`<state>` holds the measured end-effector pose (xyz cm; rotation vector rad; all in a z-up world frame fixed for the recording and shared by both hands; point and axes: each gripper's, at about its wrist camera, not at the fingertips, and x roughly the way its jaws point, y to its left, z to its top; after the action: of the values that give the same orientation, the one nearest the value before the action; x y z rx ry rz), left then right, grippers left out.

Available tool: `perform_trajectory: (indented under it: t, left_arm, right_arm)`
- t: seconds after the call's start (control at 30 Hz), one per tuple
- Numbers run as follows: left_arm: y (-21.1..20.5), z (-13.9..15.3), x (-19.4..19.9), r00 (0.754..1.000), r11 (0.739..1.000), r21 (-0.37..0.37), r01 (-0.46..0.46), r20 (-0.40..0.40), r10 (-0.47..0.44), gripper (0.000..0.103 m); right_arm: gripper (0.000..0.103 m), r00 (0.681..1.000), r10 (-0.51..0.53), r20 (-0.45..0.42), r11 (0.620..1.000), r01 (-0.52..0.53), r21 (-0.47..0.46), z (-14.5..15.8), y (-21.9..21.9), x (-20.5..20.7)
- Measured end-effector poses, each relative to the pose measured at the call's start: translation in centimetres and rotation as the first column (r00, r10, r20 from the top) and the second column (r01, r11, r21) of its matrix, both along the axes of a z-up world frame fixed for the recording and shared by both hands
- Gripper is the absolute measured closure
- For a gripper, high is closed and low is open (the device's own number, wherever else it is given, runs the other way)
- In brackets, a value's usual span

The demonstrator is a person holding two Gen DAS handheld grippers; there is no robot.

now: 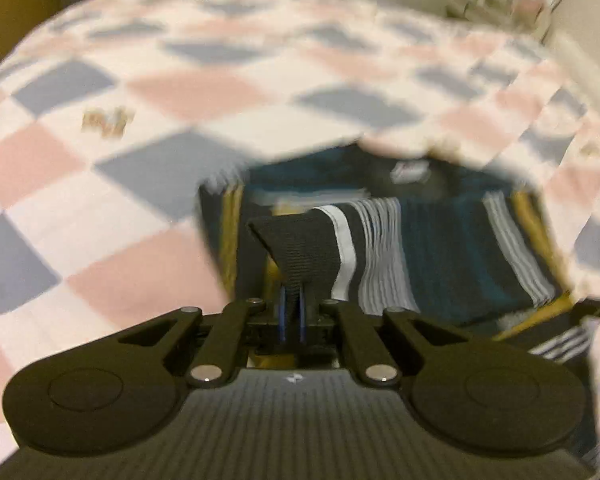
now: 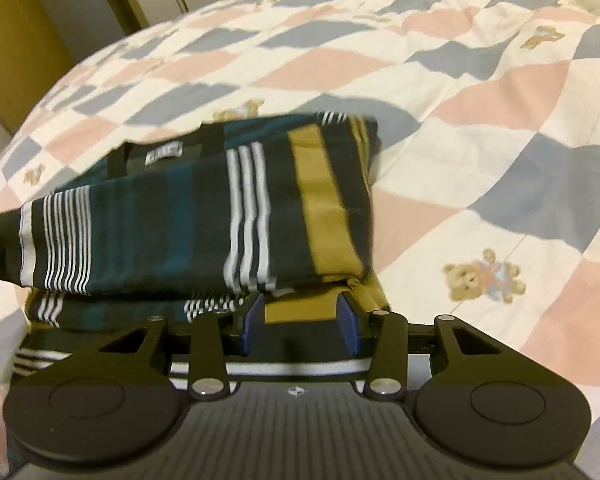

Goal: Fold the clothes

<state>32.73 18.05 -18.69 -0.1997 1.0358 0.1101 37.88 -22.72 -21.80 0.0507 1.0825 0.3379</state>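
Left tongs (image 1: 291, 312): they were closed on a dark hem corner of the striped shirt (image 1: 440, 240), and the blue pads (image 1: 283, 316) stood almost together with the cloth pinched between them.
Right tongs (image 2: 299, 318): they stood open, the two blue pads well apart, just in front of the near edge of the shirt, with mustard cloth showing in the gap; they gripped nothing.
Striped shirt (image 2: 204, 220): it lay on the bed (image 2: 480, 120) in several layers, one fold lying over the lower ones; its stripes were dark, teal, white and mustard.
Neck label (image 2: 163, 155): it showed on the far part of the shirt, near the collar.
How it would handle: the shirt looked light, soft and limp; it would probably sag from any single grip and slide a little on itself, but it was not fragile.
Where to hold: a hem, a corner or a folded edge seemed best, where two layers can be pinched together; the flat middle gave the tongs little to bite.
Stage: the bundle looked partly folded; whether another fold was to come, the views did not settle.
Bedcover (image 1: 100, 184): a quilt of pink, blue and white squares with small bear figures (image 2: 485, 276) spread beyond the shirt.
Blur: the left wrist view was smeared, so fine detail there was uncertain.
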Motion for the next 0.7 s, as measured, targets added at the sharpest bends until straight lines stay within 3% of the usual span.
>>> perform_trajectory:
  t: [0.1,0.3,0.4,0.5,0.57,0.67,0.7]
  left_arm:
    - [-0.5,-1.7,0.4,0.999,1.0,0.003,0.028,-0.035,-0.028,0.099]
    - [0.2,-1.9,0.0,1.0,0.999,-0.052,-0.01,-0.025,0.009,0.099]
    - [0.9,-2.3,-0.1,0.999,0.998,-0.061,-0.027,-0.044,0.024,0.099]
    - [1.1,-2.7,0.2,0.998,0.997,-0.063,-0.037,-0.055,0.034,0.099]
    - [1.2,-2.9,0.4,0.997,0.997,-0.067,-0.041,-0.061,0.037,0.099]
    - [1.6,-2.3,-0.1,0.999,0.986,-0.16,-0.045,-0.022,0.042,0.099]
    - [1.8,-2.6,-0.2,0.998,0.987,-0.152,-0.054,-0.029,0.051,0.099]
  right_arm:
    - [0.06,1.0,0.025,0.014,0.998,-0.025,-0.058,-0.5,0.6,0.0]
    - [0.06,0.993,0.095,0.072,0.976,-0.078,-0.202,-0.7,1.3,0.1]
    - [0.06,0.968,0.228,0.103,0.931,-0.186,-0.315,-1.7,2.1,0.7]
    - [0.061,0.921,0.379,0.089,0.852,-0.31,-0.422,-3.5,3.3,1.0]
    - [0.089,0.888,0.447,0.105,0.827,-0.367,-0.426,-4.0,3.6,0.9]
    - [0.096,0.887,0.44,0.137,0.846,-0.358,-0.395,-3.7,2.4,1.0]
    - [0.097,0.891,0.431,0.144,0.853,-0.351,-0.387,-3.7,1.9,1.1]
